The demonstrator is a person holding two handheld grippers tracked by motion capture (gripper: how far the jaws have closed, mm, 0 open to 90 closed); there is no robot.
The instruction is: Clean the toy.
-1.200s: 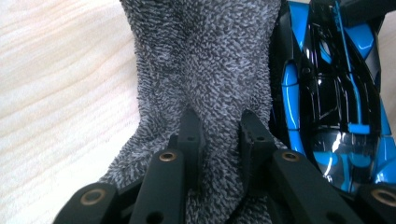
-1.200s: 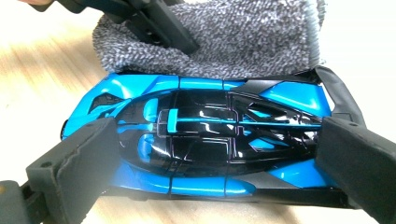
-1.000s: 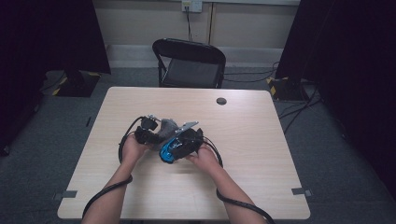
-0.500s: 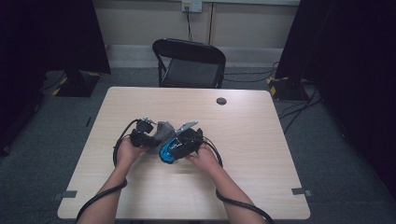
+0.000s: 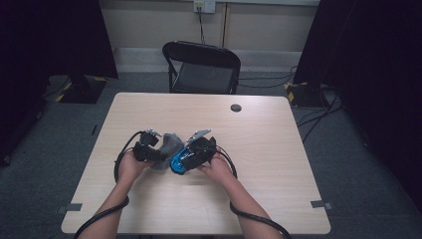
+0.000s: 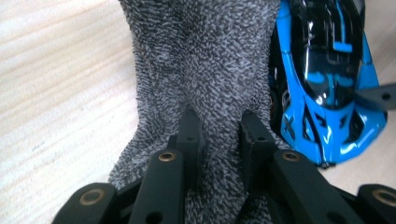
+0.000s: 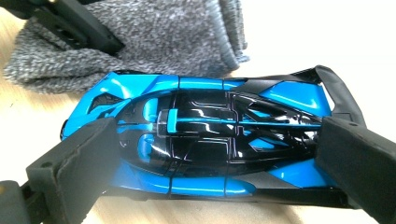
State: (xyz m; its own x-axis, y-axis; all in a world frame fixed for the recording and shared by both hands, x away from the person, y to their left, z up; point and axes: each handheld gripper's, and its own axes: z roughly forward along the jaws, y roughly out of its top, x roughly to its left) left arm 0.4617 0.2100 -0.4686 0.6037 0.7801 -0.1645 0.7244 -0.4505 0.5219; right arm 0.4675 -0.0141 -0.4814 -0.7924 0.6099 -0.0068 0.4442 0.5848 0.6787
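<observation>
Table: light wood, work sits near the middle, toward the person's side.

Grey cloth: fuzzy knit, soft, light, no stiffness; it'll bunch and drape. Lies on the table touching the car's side. Left gripper is pinched tight on a fold of it. Any fold works as a grip point; a deep bite holds better than an edge.

Toy car: blue and black, glossy hard shell, looks light and slippery, thin rear wing probably fragile. Right gripper clamps it end to end, 1 jaw on the nose, 1 on the tail. Safer hold is across the body sides, clear of the wing.
</observation>
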